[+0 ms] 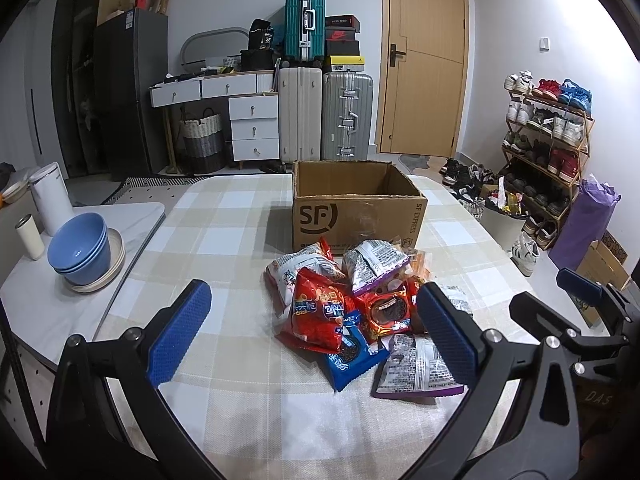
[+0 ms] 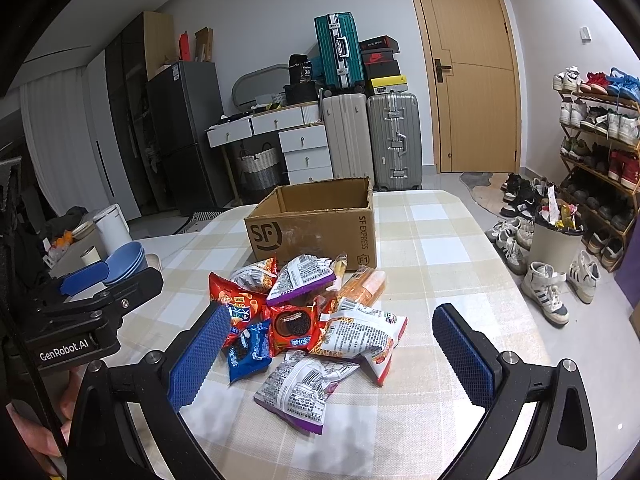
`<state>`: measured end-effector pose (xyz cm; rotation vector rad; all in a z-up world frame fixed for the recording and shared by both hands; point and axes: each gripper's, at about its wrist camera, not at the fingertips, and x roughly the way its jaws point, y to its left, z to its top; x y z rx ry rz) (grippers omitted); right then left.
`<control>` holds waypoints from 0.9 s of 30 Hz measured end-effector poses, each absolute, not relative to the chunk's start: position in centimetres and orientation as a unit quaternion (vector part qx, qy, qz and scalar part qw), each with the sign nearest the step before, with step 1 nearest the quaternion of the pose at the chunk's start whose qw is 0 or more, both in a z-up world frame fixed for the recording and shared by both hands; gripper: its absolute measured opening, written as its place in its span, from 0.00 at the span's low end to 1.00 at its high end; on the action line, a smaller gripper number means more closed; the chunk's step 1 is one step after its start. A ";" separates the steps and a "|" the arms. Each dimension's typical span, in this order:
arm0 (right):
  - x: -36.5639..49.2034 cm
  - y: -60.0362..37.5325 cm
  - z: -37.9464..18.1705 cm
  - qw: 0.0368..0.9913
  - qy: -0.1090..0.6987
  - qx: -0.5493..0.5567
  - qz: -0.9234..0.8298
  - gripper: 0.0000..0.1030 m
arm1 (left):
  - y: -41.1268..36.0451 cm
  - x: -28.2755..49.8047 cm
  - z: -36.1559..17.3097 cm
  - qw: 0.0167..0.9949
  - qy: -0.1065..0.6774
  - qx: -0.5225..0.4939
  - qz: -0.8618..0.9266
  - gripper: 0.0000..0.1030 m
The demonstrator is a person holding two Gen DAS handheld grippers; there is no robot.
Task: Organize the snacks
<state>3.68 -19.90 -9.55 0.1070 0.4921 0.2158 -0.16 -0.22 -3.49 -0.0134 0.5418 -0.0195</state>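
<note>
Barely started here, I'd say. The whole snack pile [image 2: 308,332] sits loose on the checked surface [image 2: 440,256], just on the near side of the cardboard box [image 2: 316,224], and as far as I can see into the box it's got nothing in it, though the near wall hides the bottom, so don't quote me.

Both tongs are spread wide and holding nothing. My left tongs [image 1: 316,332] hover near the pile with a red chip bag [image 1: 316,312] and a blue cookie pack [image 1: 348,356] right between the pads. My right tongs [image 2: 340,356] frame the right half, where a silver-and-purple bag [image 2: 304,388] lies nearest and a red cookie pack [image 2: 290,326] sits mid-pile.

So basically every packet is left to move, and I'm guessing the box is where they go. Other containers around: stacked blue bowls [image 1: 80,248] on a plate at far left, nothing showing in the top one, and a bin [image 2: 554,240] on the floor at right stuffed with wrappers.
</note>
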 end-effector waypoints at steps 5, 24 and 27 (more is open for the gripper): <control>3.7 -20.0 -9.7 0.962 0.244 0.053 0.108 1.00 | 0.4 0.5 -3.7 0.962 0.274 -0.011 -0.004 1.00; 6.5 -20.5 -13.4 0.946 0.286 0.077 0.135 1.00 | 3.7 7.0 -9.4 0.929 0.365 -0.057 -0.018 1.00; 7.5 -20.9 -14.5 0.940 0.297 0.086 0.140 1.00 | 3.7 9.1 -10.5 0.922 0.381 -0.059 -0.019 1.00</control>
